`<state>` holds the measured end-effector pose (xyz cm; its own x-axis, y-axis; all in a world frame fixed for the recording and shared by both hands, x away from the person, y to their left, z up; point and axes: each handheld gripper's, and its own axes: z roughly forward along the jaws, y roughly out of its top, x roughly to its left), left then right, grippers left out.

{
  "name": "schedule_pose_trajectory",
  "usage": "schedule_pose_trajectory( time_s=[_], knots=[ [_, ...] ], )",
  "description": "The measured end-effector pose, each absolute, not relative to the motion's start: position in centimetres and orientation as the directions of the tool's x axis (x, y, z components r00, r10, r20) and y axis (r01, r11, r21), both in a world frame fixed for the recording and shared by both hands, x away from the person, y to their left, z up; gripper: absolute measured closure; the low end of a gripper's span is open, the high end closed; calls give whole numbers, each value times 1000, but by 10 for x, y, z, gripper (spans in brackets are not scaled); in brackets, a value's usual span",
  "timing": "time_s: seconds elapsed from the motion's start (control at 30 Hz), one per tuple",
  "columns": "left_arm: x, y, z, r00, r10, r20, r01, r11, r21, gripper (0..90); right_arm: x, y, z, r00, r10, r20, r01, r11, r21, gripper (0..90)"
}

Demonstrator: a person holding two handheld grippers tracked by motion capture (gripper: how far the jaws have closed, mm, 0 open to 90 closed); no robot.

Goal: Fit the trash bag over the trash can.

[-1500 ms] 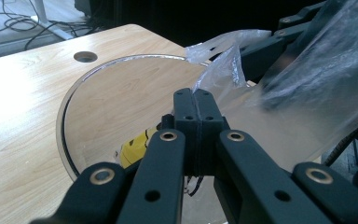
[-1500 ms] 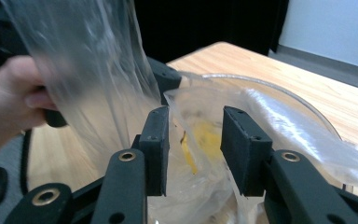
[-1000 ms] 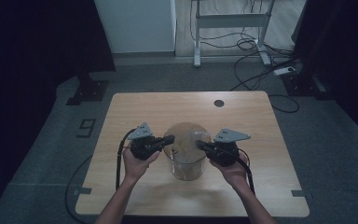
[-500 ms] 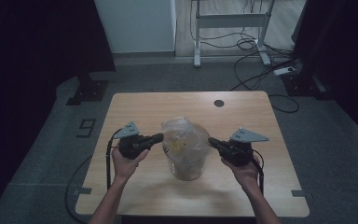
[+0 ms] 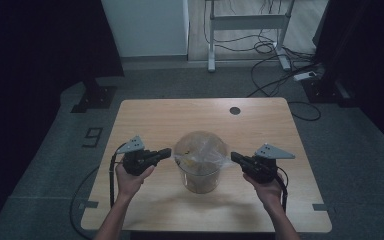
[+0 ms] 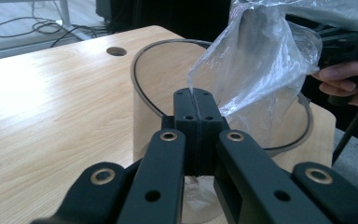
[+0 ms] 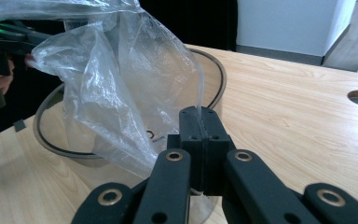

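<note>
The bag (image 5: 200,154) sits in the clear tub (image 5: 200,177) mid-counter (image 5: 145,115). Left claw (image 6: 196,105) and right claw (image 7: 199,122) each pinch its rim. It is light, limp, slippery and likely tears easily: hold the edge.

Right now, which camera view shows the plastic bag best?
The right gripper view: the plastic bag hangs close, its wrinkles clear, its edge pinched in the right tool. The left gripper view shows the bag partly cut off at the top. The high view shows it small, stretched over the clear container.

bag (image 5: 200,152) in container (image 5: 200,180) — mid-table (image 5: 145,115)
</note>
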<state>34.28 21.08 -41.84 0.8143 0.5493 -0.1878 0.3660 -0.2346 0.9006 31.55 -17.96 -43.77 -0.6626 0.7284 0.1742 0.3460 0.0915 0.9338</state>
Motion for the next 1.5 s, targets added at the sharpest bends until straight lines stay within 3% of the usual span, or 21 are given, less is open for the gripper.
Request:
schedule_pose_trajectory(
  time_s=[0.07, 0.23, 0.67, 0.77, 0.87, 0.93, 1.03, 1.07, 1.17, 1.5],
  knots=[
    [343, 210, -415, 822, 537, -190, 361, -233, 903, 877, 315, -178, -436, -679, 714, 171, 330, 88, 940, 891],
    [348, 204, -397, 832, 522, -187, 348, -228, 909, 703, 313, -170, -425, -703, 701, 120, 284, 122, 951, 890],
    [376, 175, -375, 862, 472, -186, 343, -273, 899, 543, 318, -162, -421, -726, 682, 88, 272, 167, 948, 892],
    [381, 165, -380, 864, 478, -157, 336, -317, 887, 606, 319, -162, -420, -728, 680, 92, 273, 165, 948, 892],
    [382, 157, -384, 879, 456, -137, 317, -347, 883, 839, 318, -165, -420, -727, 681, 93, 275, 165, 947, 891],
    [380, 155, -385, 878, 466, -106, 296, -355, 887, 895, 318, -167, -421, -727, 681, 92, 278, 169, 946, 882],
    [380, 155, -384, 875, 472, -107, 297, -349, 889, 899, 318, -169, -421, -733, 674, 93, 283, 177, 943, 823],
    [380, 155, -384, 874, 472, -118, 308, -349, 885, 899, 317, -170, -419, -743, 666, 71, 263, 193, 945, 736],
    [380, 153, -384, 873, 474, -117, 315, -362, 878, 900, 316, -169, -412, -752, 657, 49, 225, 187, 956, 657],
    [374, 148, -381, 872, 476, -114, 311, -357, 881, 900, 331, -141, -382, -769, 640, 0, 182, 219, 959, 633]
  ],
)
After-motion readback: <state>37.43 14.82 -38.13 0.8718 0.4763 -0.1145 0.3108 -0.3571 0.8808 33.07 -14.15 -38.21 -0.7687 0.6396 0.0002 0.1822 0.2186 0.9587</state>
